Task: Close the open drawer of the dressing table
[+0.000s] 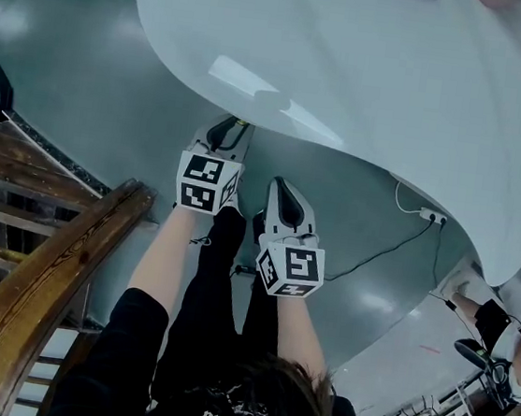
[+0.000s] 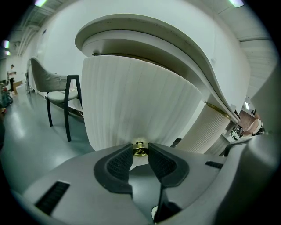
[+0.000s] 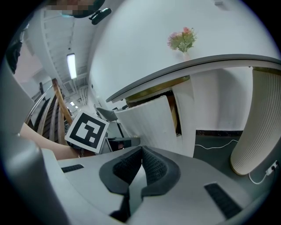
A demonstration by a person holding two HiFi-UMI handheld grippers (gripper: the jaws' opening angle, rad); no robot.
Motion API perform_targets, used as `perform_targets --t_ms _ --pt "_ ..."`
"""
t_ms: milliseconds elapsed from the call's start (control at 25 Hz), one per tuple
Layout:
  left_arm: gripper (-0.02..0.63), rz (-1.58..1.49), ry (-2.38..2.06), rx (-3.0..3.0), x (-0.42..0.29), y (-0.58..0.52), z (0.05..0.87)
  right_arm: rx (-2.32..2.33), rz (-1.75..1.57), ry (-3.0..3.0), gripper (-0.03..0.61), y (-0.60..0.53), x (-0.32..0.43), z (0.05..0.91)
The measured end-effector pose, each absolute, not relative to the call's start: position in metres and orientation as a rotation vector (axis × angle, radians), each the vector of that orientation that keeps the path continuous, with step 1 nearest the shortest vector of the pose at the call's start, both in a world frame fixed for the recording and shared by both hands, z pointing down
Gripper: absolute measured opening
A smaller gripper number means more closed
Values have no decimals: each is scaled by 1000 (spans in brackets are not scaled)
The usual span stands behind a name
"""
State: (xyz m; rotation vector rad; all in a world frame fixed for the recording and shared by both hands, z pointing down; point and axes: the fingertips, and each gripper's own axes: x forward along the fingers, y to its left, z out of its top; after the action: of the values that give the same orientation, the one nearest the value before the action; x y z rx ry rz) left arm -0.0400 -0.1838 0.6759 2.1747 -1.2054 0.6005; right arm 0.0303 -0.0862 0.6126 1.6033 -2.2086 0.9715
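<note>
The left gripper was pinching the small round brass knob, one ribbed pad against each side. That hold would let the person steer the drawer by its handle rather than shove the panel. Directly beyond the knob rose the curved white ribbed drawer front, and above it the white oval tabletop overhung.

The right gripper was pressed together with nothing between its pads. It hung beside and a little behind the left one, probably idle because a single knob needs only one grip. Ahead of it and to its left, the drawer front stood out from the cabinet, with a brown gap showing at its edge, so the drawer was not yet closed.

Seen from the head, the left forearm reached farther forward, its gripper tilted down under the tabletop's rim. The right forearm was drawn back, its gripper angled down likewise.
</note>
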Motion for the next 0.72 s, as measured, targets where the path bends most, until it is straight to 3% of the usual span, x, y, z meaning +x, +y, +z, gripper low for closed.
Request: perform_targets --t_ms 720 --pt "123 599 -1227 2263 -30 -210 674 1628 940 -2217 26 -101 38 619"
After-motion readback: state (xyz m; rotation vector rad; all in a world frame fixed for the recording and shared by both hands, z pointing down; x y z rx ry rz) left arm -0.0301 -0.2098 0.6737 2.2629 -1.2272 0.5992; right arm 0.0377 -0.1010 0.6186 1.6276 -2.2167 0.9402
